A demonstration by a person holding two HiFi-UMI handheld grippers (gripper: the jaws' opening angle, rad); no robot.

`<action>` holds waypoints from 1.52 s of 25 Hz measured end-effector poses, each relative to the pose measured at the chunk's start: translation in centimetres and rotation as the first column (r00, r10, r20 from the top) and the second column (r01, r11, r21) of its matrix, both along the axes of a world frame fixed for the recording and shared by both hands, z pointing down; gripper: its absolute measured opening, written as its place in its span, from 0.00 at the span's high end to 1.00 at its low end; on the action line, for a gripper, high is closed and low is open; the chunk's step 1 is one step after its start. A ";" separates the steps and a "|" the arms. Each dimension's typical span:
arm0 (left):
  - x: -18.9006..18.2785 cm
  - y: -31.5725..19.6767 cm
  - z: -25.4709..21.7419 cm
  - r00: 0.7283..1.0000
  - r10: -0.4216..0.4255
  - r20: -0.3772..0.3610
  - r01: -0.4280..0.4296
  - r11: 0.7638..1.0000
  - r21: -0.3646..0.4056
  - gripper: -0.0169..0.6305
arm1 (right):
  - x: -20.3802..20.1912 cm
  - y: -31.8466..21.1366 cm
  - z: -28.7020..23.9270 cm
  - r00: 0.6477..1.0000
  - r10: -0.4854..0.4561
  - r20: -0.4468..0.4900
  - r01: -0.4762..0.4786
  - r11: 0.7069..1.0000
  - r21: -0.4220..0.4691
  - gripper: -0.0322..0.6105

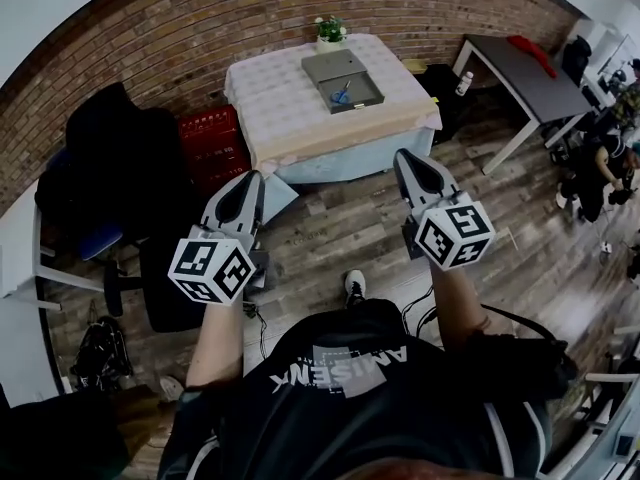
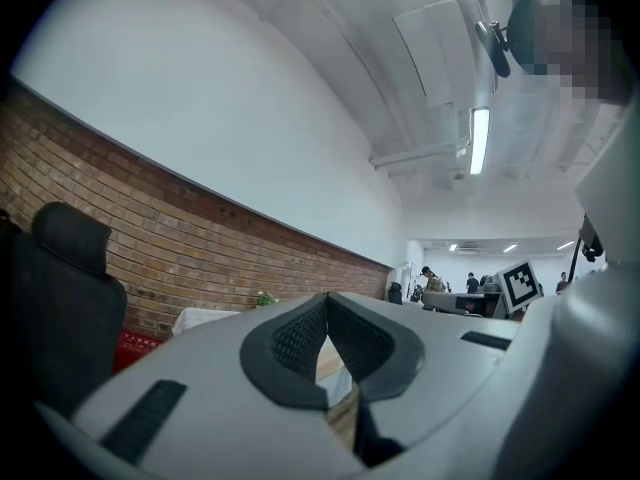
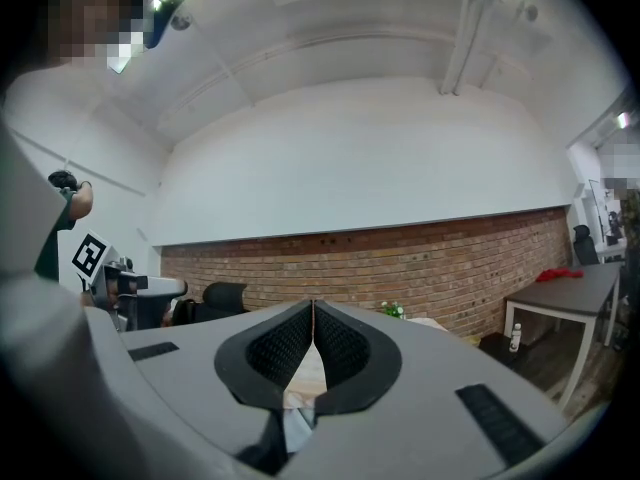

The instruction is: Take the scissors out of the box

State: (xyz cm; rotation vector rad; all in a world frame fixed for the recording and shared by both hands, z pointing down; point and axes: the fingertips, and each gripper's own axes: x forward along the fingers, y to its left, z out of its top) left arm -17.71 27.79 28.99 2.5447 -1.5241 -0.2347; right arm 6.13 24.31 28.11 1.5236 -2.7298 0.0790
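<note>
The scissors (image 1: 341,94), with blue handles, lie inside an open grey box (image 1: 362,99) on a cloth-covered table (image 1: 290,118) by the brick wall. Both grippers are held level over the wooden floor, well short of the table and pointing toward it. My left gripper (image 1: 254,176) is shut with nothing between its pads, its tips meeting in the left gripper view (image 2: 327,296). My right gripper (image 1: 402,154) is also shut and empty, tips together in the right gripper view (image 3: 313,303). The table top shows only as a pale strip behind each pair of jaws.
A small potted plant (image 1: 330,30) stands at the table's far edge. A red crate (image 1: 210,133) and a black office chair (image 1: 110,158) sit left of the table. A dark table (image 1: 530,78) with a bottle (image 1: 463,81) beside it stands to the right, with people beyond.
</note>
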 end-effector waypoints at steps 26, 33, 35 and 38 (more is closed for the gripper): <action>10.9 -20.0 -1.9 0.985 -0.172 0.025 0.172 0.985 0.025 0.95 | 11.7 -21.1 -0.6 0.994 -0.104 0.036 0.103 0.994 0.024 0.88; 13.6 -22.0 -1.6 0.981 -0.181 0.069 0.181 0.983 0.011 0.95 | 13.8 -23.8 0.2 0.992 -0.123 0.037 0.122 0.992 0.024 0.88; 13.8 -22.9 -1.2 0.980 -0.185 0.079 0.185 0.983 0.004 0.95 | 14.0 -24.6 0.5 0.992 -0.127 0.029 0.126 0.992 0.017 0.88; 14.0 -24.0 -0.6 0.982 -0.172 0.083 0.174 0.985 -0.014 0.95 | 13.8 -25.7 1.0 0.992 -0.128 0.010 0.128 0.992 0.014 0.88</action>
